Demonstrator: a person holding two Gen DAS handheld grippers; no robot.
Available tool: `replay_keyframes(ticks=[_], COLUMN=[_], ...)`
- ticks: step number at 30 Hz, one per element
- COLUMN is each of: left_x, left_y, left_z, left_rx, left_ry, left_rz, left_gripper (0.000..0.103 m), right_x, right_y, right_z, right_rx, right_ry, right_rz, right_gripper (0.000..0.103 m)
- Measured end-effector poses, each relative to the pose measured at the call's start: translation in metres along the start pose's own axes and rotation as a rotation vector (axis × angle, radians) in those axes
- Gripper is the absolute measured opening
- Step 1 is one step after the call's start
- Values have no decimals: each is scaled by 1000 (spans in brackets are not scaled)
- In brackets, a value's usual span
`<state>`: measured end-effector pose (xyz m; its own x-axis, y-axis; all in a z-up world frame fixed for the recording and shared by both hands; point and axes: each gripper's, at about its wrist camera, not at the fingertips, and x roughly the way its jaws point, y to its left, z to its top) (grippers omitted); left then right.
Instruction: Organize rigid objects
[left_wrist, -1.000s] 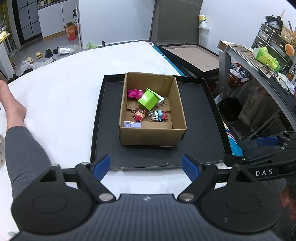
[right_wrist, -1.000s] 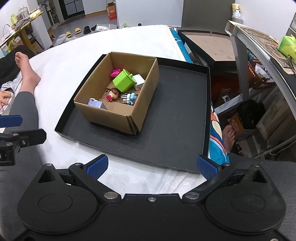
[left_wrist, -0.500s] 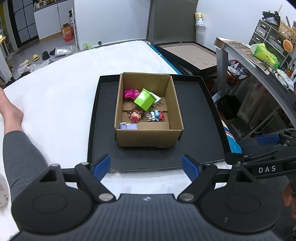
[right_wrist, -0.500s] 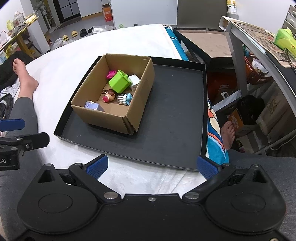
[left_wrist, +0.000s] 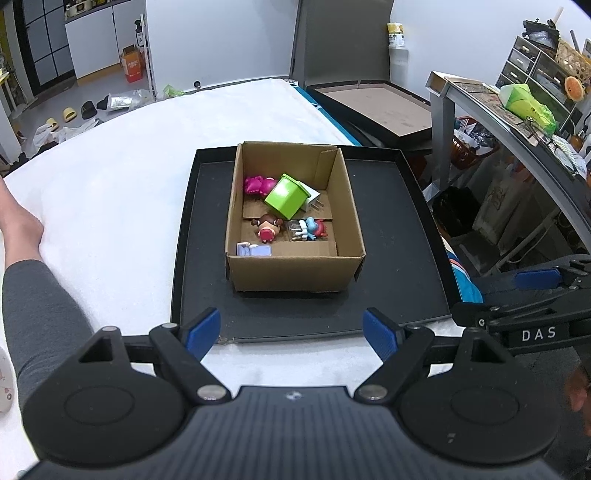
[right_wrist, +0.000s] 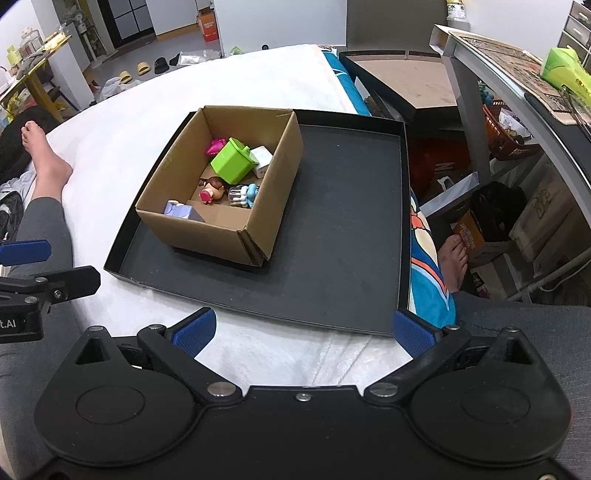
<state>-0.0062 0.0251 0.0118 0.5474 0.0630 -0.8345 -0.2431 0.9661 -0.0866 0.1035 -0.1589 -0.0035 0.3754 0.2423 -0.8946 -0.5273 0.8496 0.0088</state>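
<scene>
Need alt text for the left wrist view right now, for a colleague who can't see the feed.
An open cardboard box of small toys, among them a green cube, sits in a black tray on a white bed. The open, empty left gripper is in the foreground.

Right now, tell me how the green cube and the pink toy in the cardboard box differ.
The green cube is bright lime, blocky and flat-sided; the pink toy is magenta, rounded and lumpy. The green cube is clearly the larger, and it sits tilted on an edge, leaning over a white plug, while the pink toy lies low on the floor of the cardboard box. Both lie at the box's far end, side by side.
</scene>
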Motion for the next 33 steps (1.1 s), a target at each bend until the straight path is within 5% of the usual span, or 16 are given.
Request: replay_keyframes(ticks=[33], left_x=[-4], left_y=[-1], left_z=[-4], left_rx=[5], left_ry=[-16], left_rz=[2], left_gripper=[83], right_x=[-13], right_y=[-1], right_z=[-3], right_rx=[35], right_ry=[-33], right_rz=[23], right_gripper=[103])
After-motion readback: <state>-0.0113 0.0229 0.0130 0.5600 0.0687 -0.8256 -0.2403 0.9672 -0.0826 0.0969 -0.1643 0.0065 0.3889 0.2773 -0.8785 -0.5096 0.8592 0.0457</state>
